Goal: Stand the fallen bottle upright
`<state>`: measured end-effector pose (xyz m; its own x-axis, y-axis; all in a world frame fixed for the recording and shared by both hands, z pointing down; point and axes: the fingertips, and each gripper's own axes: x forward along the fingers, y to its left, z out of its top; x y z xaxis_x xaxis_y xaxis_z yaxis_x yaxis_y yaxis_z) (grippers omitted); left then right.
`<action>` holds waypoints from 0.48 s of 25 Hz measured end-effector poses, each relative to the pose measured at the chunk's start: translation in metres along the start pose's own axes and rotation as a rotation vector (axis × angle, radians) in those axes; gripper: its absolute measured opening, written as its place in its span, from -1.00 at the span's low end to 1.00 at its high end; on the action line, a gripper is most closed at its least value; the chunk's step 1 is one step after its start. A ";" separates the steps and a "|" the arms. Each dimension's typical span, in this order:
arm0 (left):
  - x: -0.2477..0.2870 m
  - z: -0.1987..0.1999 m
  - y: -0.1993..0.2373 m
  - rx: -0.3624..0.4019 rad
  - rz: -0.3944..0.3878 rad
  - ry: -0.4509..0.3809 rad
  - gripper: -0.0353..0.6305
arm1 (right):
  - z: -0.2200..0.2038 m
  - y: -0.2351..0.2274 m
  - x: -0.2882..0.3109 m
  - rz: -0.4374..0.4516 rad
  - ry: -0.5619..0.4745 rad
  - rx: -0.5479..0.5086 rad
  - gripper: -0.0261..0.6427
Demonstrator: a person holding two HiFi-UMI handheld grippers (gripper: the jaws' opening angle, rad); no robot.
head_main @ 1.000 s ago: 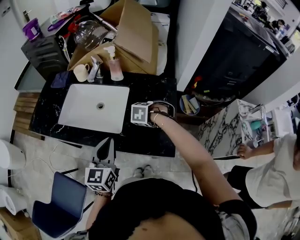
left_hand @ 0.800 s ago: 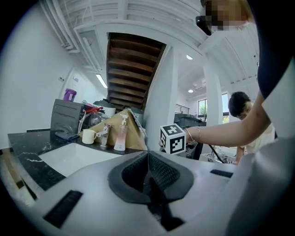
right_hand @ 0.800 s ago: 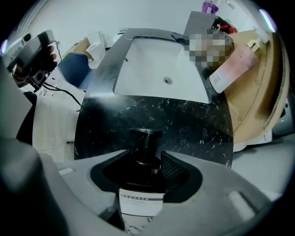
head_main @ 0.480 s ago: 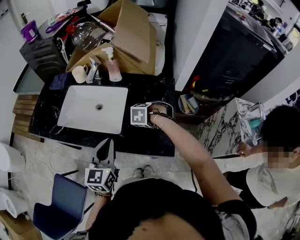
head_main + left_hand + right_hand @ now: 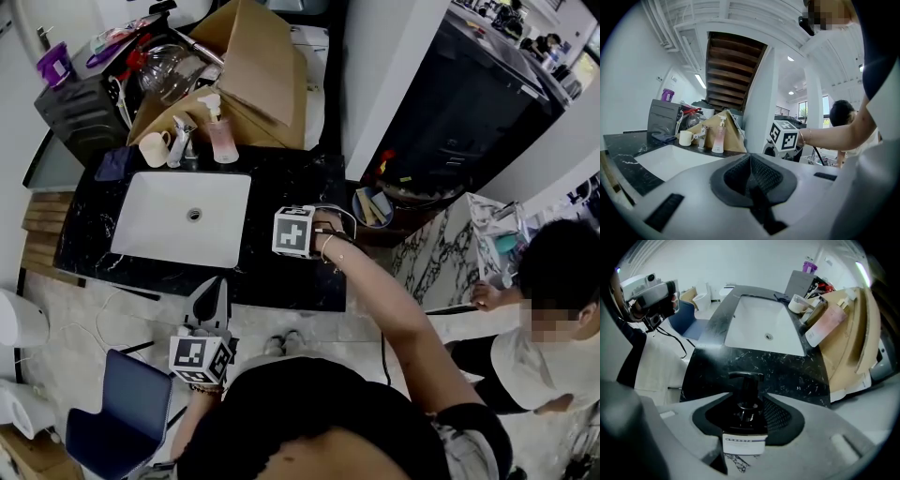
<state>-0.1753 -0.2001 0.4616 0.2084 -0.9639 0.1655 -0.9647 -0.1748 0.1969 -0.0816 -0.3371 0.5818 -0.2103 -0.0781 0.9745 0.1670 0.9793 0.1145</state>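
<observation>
– What takes up most of the head view?

– The black marbled counter (image 5: 281,178), left of centre, with the white sink (image 5: 183,220) set in it. A cardboard box (image 5: 262,66) leans at the top.

– And the grippers?

– The left gripper (image 5: 213,292) hangs low, below the counter's edge, jaws together on nothing. The right gripper (image 5: 749,401) sits mid-frame over the counter, right of the sink, pointing steeply down.

– The bottle?

– The dark pump bottle (image 5: 744,427) is clamped between the right jaws, low centre in the right gripper view, white label nearest the camera, pump head towards the sink. Whether it touches the counter, I can't tell.

– Smaller things?

– A pink pump bottle (image 5: 222,136) and a cup (image 5: 153,148) behind the sink.
</observation>
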 end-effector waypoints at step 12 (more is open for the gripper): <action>0.004 -0.003 -0.010 0.007 -0.017 0.005 -0.88 | -0.005 -0.016 -0.045 -0.122 -0.402 0.284 -0.34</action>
<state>-0.1639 -0.2017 0.4634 0.2251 -0.9599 0.1672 -0.9622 -0.1920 0.1931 -0.0697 -0.3505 0.5372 -0.5752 -0.1712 0.7999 -0.1381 0.9841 0.1113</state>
